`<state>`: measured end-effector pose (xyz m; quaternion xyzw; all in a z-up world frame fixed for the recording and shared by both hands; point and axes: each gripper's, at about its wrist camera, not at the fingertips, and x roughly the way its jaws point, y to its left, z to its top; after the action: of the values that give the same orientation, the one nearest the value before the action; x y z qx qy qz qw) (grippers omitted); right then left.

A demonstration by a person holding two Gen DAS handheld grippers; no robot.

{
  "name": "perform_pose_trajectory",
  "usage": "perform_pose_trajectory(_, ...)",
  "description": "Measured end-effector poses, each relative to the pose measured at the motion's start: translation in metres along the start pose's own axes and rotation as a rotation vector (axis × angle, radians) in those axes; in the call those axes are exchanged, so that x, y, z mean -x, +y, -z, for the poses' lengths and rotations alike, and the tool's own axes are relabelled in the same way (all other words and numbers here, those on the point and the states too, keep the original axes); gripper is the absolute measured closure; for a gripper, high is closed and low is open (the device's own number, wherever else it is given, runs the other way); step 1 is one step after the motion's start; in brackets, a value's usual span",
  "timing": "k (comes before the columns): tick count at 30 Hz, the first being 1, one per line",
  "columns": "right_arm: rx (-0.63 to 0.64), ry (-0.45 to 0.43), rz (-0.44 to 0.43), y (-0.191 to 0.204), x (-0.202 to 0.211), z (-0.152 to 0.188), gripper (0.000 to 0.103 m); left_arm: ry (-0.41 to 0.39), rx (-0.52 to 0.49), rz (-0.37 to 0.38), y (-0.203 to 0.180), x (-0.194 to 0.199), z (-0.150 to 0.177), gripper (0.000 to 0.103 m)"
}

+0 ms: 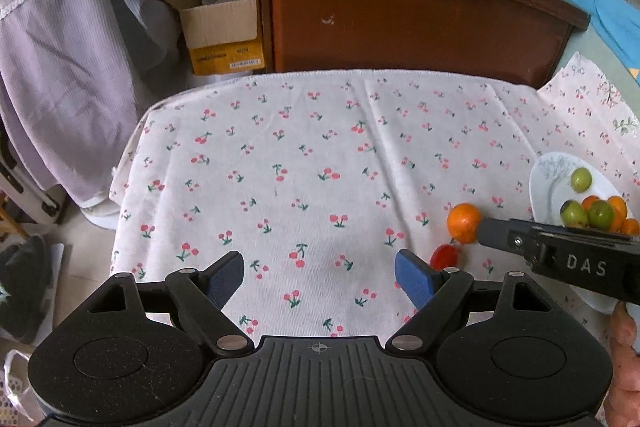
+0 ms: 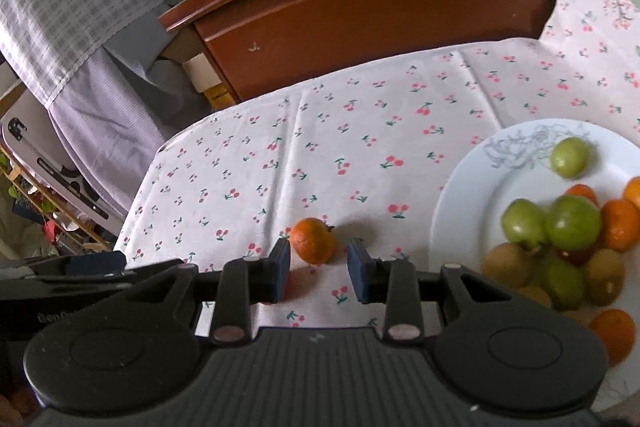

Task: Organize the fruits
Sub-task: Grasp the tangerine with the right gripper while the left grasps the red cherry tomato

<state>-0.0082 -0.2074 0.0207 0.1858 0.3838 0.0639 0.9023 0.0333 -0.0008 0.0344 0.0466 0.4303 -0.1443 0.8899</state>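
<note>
My right gripper [image 2: 319,269] is open, with nothing in it, near the orange [image 2: 313,240]. My left gripper [image 1: 319,277] is wide open over the cloth [image 1: 304,163].

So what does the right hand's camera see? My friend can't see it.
The right gripper hovers open just short of a small orange on a cherry-print tablecloth. To its right, a white plate holds green fruits, oranges and brown kiwis.
</note>
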Motion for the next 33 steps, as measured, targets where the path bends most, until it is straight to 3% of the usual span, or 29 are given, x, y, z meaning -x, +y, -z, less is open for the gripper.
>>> perform_pose_trajectory(10,0.022,0.017,0.010,0.003,-0.022,-0.001,0.070,0.034,-0.045,0.019,-0.009,-0.009,0.005,0.019)
perform_pose_trajectory(22,0.042,0.019,0.022,0.004,-0.026,-0.001,0.075,-0.010,-0.098,0.102,-0.023,-0.011,0.009,0.021)
perform_pose_trajectory(27,-0.006,-0.004,0.019,-0.004,-0.017,-0.008,0.075,-0.044,-0.112,0.157,-0.031,-0.010,0.009,0.022)
perform_pose_trajectory(33,-0.045,-0.035,0.028,-0.015,-0.004,-0.015,0.075,-0.044,-0.147,0.200,-0.044,-0.018,0.011,0.041)
